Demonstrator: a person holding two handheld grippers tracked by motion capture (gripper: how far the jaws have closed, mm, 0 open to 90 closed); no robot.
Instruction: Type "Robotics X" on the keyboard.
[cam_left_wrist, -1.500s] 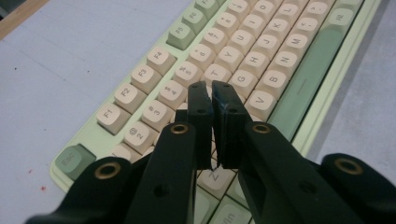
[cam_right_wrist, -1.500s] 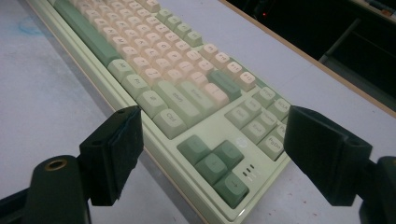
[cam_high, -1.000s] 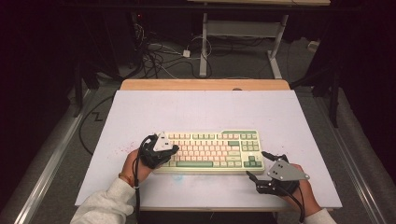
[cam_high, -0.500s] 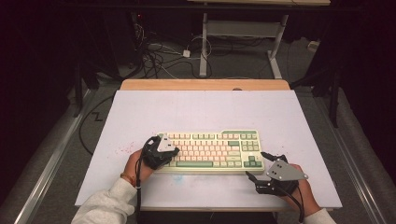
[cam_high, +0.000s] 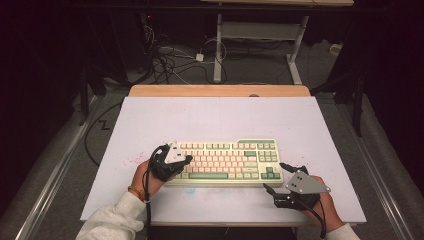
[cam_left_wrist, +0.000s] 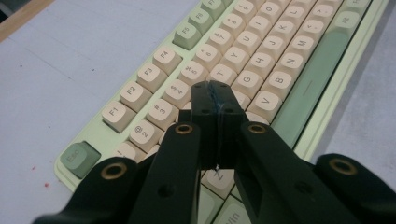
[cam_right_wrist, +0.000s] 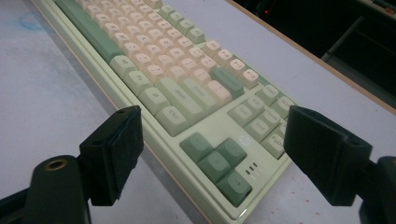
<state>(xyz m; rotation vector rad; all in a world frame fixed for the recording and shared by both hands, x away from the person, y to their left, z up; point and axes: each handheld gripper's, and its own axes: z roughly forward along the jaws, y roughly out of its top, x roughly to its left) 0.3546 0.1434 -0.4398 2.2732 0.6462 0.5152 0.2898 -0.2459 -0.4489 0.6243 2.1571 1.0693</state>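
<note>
A cream and green keyboard (cam_high: 225, 160) lies on the white tabletop (cam_high: 220, 120), near its front edge. My left gripper (cam_high: 184, 161) is over the keyboard's left end. In the left gripper view its jaws (cam_left_wrist: 215, 95) are pressed together with nothing between them, tips just above the letter keys (cam_left_wrist: 261, 70); whether they touch a key I cannot tell. My right gripper (cam_high: 274, 176) sits at the keyboard's front right corner, jaws wide apart. In the right gripper view (cam_right_wrist: 219, 156) the green arrow keys (cam_right_wrist: 217, 163) lie between and beyond the open jaws, untouched.
A wooden strip (cam_high: 220, 90) runs along the table's far edge. Beyond it, cables (cam_high: 170, 62) lie on the floor beside a white desk frame (cam_high: 260, 35). Faint red specks (cam_high: 131, 161) mark the tabletop left of the keyboard.
</note>
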